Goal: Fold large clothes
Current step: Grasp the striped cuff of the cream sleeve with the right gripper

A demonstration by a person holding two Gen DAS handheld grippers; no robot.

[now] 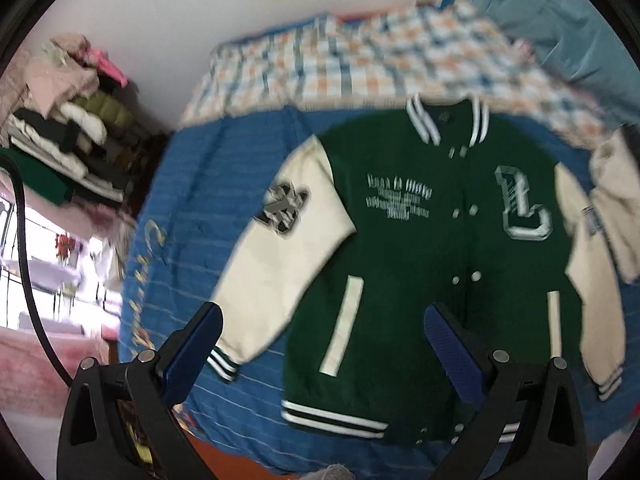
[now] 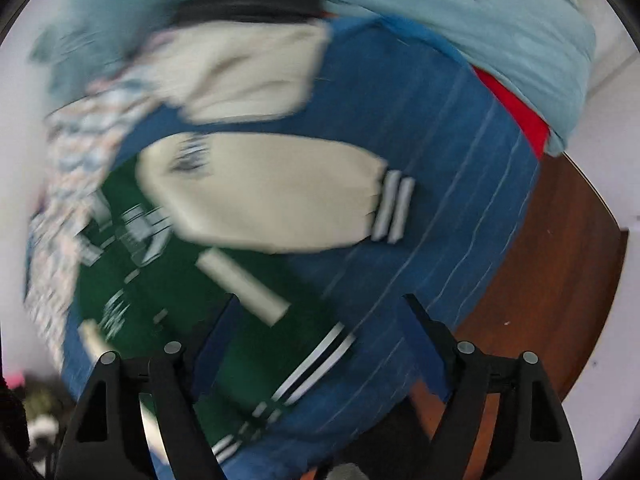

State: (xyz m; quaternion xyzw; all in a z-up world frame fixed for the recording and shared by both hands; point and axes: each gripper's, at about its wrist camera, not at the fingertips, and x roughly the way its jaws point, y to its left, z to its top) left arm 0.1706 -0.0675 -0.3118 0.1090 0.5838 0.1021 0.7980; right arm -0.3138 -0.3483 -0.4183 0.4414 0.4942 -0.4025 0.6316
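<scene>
A green varsity jacket [image 1: 404, 256] with cream sleeves lies flat, front up, on a blue bedspread [image 1: 208, 208]. Its left sleeve [image 1: 280, 248] spreads out to the side. My left gripper [image 1: 324, 328] is open and empty, held above the jacket's lower hem. In the right wrist view the jacket [image 2: 168, 292] is blurred, with its cream right sleeve [image 2: 272, 196] and striped cuff [image 2: 394, 208] lying on the bedspread [image 2: 432, 184]. My right gripper [image 2: 320, 320] is open and empty above the jacket's hem corner.
A checked sheet [image 1: 360, 60] covers the far half of the bed. A stack of folded clothes [image 1: 68, 128] stands at the left. A light blue quilt [image 2: 500, 28] and a cream garment [image 2: 248, 72] lie at the bed's right. Brown wooden floor [image 2: 552, 272] lies beyond the bed edge.
</scene>
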